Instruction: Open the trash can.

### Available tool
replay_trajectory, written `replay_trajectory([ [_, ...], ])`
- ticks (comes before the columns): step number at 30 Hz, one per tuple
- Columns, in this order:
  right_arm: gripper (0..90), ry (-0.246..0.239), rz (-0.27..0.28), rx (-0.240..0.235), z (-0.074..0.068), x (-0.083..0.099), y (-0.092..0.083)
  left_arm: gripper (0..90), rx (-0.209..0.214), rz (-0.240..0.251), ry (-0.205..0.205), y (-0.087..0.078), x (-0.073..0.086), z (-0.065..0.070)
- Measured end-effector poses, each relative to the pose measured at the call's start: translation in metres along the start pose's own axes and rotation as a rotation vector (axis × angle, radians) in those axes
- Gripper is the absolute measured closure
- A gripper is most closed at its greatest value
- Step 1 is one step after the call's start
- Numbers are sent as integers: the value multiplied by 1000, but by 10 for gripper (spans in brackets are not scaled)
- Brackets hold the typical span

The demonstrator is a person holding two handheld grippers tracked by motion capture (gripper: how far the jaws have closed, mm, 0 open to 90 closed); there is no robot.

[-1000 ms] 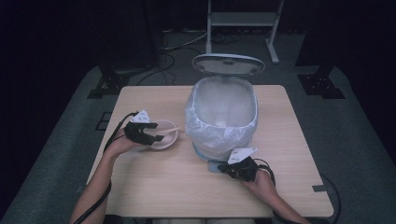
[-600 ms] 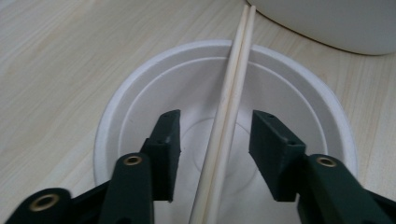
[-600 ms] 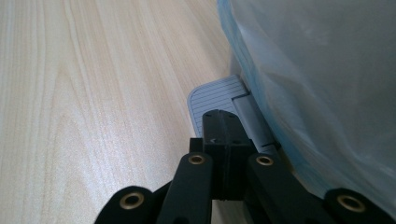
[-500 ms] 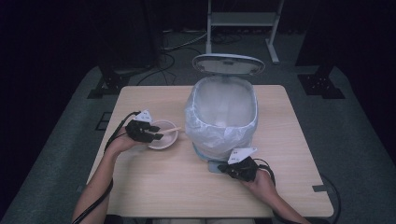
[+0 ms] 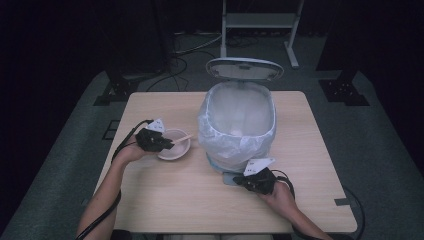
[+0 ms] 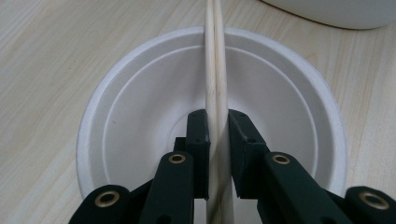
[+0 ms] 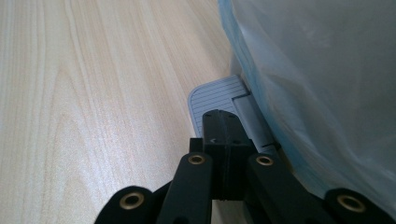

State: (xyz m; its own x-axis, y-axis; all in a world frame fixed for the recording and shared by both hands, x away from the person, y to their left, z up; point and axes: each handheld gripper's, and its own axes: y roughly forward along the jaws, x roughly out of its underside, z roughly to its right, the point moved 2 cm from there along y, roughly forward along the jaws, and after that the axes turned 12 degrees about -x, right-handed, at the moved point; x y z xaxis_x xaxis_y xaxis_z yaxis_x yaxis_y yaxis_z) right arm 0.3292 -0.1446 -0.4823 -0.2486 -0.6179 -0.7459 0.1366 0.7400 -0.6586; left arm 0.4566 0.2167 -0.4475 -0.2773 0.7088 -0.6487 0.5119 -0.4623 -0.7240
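Chopsticks (image 6: 215, 70), a pale wooden pair, lay across the white bowl (image 6: 140, 116) on the table's (image 5: 165, 200) left part, tips reaching past the far rim toward the bin (image 5: 240, 125). The left gripper (image 6: 217, 122) had just been closing its jaws, and they now pinched the pair low, inside the bowl. The right gripper (image 7: 223, 122), jaws pressed together on nothing, rested on the grey pedal (image 7: 215, 95) at the bin's foot; the lid (image 5: 244, 68) stood open.

Risks, as judged:
- The grip sat near one end, so the long free length could swing or twist out on lifting.
- The two sticks might split apart, one slipping free.
- The light bowl could drag or tip if a jaw caught its wall.
- If pressure on the pedal eased, the lid might drop before the pair arrived.
- The sticks could snag the loose bag (image 7: 327, 93).

Hard to make out: the near ends of the sticks behind the jaws; what the pale object inside the bin was; how hard the pedal was pressed.
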Motion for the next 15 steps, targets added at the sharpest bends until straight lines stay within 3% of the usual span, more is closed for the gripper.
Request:
replay_trajectory([
  [8, 899, -3, -6, 2, 0, 0, 0, 796, 22, 20, -15, -9, 3, 2],
  [15, 898, -5, -10, -4, 1, -1, 0, 796, 27, 20, -4, -25, 4, 6],
])
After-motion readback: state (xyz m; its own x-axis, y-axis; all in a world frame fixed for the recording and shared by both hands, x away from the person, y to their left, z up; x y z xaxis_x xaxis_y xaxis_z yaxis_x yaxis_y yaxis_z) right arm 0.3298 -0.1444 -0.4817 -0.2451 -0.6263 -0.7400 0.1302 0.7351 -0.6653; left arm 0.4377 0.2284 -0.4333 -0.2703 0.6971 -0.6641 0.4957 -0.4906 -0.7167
